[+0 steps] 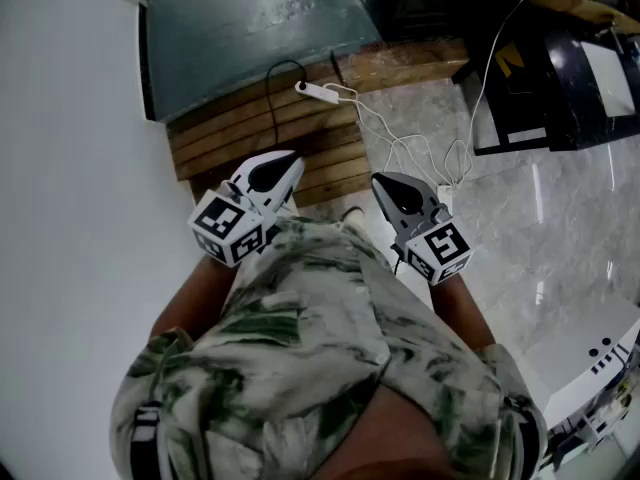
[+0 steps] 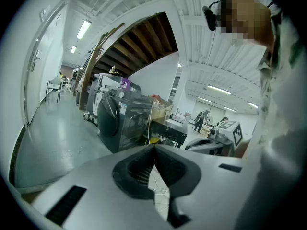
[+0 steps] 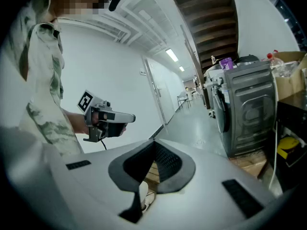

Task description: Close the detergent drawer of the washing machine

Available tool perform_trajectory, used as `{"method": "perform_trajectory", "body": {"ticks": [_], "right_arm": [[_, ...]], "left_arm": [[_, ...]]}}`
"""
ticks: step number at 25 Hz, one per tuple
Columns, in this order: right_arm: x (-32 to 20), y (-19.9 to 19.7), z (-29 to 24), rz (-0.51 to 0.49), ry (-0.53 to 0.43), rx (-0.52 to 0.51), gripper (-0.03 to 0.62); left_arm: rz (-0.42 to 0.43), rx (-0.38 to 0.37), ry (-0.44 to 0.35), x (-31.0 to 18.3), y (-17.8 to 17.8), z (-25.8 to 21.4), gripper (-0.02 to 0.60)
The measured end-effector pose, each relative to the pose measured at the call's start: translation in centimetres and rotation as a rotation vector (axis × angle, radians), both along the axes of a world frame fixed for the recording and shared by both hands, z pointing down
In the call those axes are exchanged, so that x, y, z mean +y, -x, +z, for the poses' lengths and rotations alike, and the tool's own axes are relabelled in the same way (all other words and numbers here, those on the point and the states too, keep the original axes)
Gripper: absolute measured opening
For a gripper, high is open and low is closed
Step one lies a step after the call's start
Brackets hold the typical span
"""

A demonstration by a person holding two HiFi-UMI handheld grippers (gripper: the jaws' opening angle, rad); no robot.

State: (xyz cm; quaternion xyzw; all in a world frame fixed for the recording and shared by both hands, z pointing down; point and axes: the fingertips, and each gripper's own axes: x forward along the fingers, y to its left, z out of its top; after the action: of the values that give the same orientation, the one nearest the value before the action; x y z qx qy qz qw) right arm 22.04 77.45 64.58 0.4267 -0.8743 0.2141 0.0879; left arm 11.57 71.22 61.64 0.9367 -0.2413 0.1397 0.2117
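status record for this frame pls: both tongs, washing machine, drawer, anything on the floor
left tongs: shut, nothing between them, held close in front of the person's body
right tongs: shut, nothing between them, held beside the left, apart from it
washing machine: dark, stands on a wooden pallet ahead of the person, neither tongs touching it
detergent drawer: cannot tell whether open or shut from these views
white cable: runs loose from the pallet onto the tiled floor
task: not yet started
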Motion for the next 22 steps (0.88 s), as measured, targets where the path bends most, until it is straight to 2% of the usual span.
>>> {"method": "perform_trajectory", "body": {"ticks": [6,9,13,16,19,22], "right_arm": [[-5.5,8.5,-0.8,-0.079,-0.03,0.048,0.02],[-9.0,12.9,-1.3,-0.115,-0.038,0.089,0.02],[-14.4,19.9,-1.6,-0.152,-0.029,0.121,0.02],[-18.5,25.8,-3.2,-0.165,-0.03,0.134,0.02],[-22.1,31.2,-5.5,-0.183,-0.028,0.155,0.023],[-25.2,35.3,-7.7,-0.195,-0.029,0.164,0.065]], "left_arm": [[-0.062,0.007,-0.015,-4.0,7.9,0.7,0.025],[-0.093,0.035,-0.026,-7.0,12.4,0.4,0.025],[-0.131,0.055,-0.042,-12.0,19.6,0.1,0.025],[-0.122,0.056,-0.034,-15.3,25.0,-0.8,0.025],[-0.106,0.03,-0.021,-18.3,30.2,-2.4,0.026],[-0.112,-0.01,-0.037,-21.4,34.7,-4.4,0.028]]}}
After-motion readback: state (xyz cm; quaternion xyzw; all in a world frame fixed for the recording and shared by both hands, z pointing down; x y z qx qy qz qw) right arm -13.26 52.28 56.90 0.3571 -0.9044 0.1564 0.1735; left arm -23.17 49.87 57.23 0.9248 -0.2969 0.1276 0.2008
